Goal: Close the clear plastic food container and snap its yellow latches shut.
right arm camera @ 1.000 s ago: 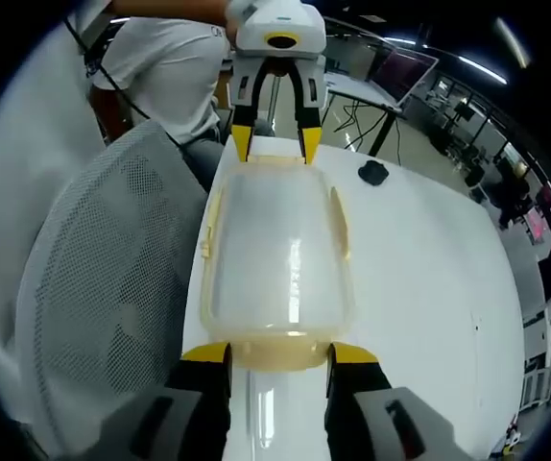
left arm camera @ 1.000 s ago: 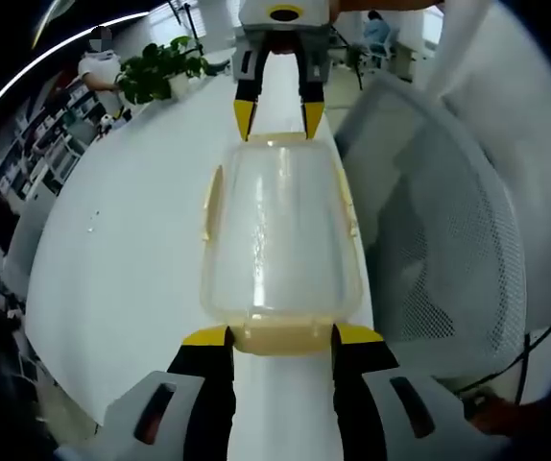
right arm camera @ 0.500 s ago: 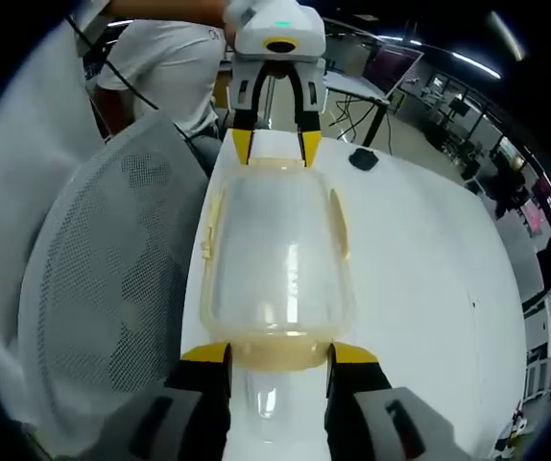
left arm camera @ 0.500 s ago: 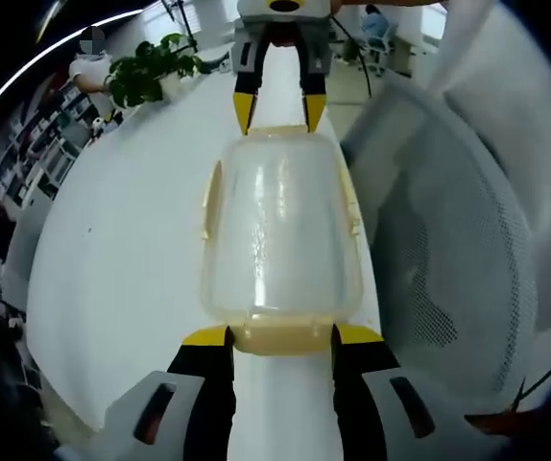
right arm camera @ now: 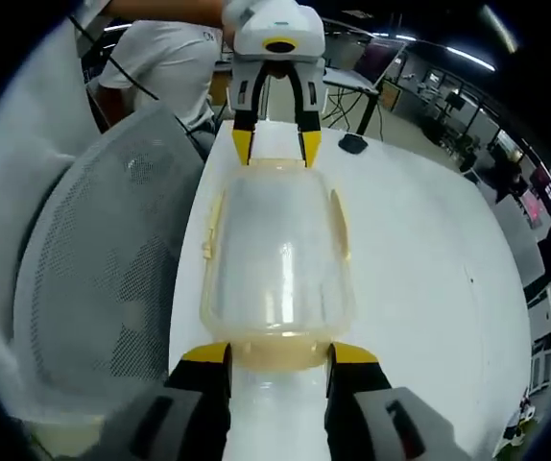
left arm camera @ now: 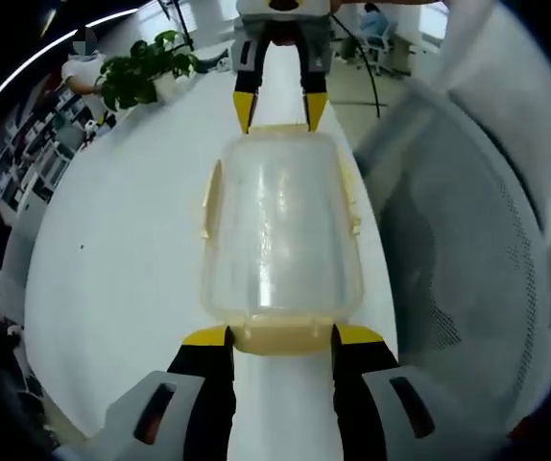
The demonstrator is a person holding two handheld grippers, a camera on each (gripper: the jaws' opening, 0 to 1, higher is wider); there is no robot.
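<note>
In the left gripper view, the left gripper (left arm camera: 280, 333) has its jaws clamped on the near yellow end latch (left arm camera: 281, 336) of the clear food container (left arm camera: 280, 235), which is held between the two grippers above the white worktop (left arm camera: 122, 259). At its far end the right gripper (left arm camera: 278, 106) pinches the opposite latch. A mesh chair (left arm camera: 467, 240) stands beside the worktop, and a potted plant (left arm camera: 141, 72) sits farther back.
</note>
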